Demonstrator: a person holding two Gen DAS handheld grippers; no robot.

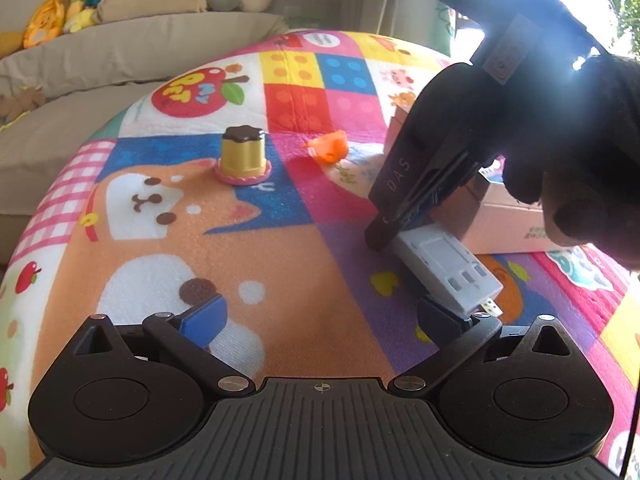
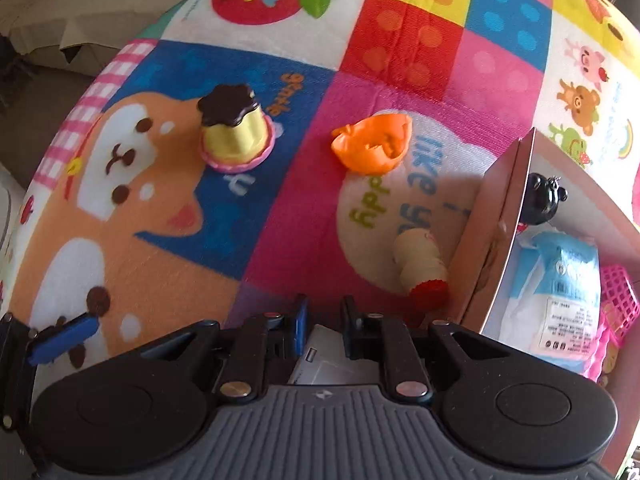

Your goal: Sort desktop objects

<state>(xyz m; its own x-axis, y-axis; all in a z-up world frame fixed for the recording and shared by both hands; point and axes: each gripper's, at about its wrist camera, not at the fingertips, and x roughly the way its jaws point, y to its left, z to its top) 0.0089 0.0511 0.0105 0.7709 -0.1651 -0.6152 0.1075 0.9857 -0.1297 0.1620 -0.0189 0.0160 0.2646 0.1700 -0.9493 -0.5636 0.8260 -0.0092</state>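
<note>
While open patterned desk (image 1: pixel 280 280) lies around the pudding toy (image 1: pixel 243 156) and orange toy (image 1: pixel 329 146), the left hand-held gripper (image 1: pixel 320 316) hovers spread wide and low; the right hand-held gripper (image 1: pixel 394 228) tilts down, pinching the white adapter (image 1: pixel 448 270) beside the pink box (image 2: pixel 520 184), which holds a black figure (image 2: pixel 541 200), blue packet (image 2: pixel 560 292) and pink basket (image 2: pixel 618 300)

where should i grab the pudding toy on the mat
Grip the pudding toy across its yellow fluted sides, coming down from above. It stands upright and apart from the orange toy, and its pink base is probably too flat to pinch.
</note>
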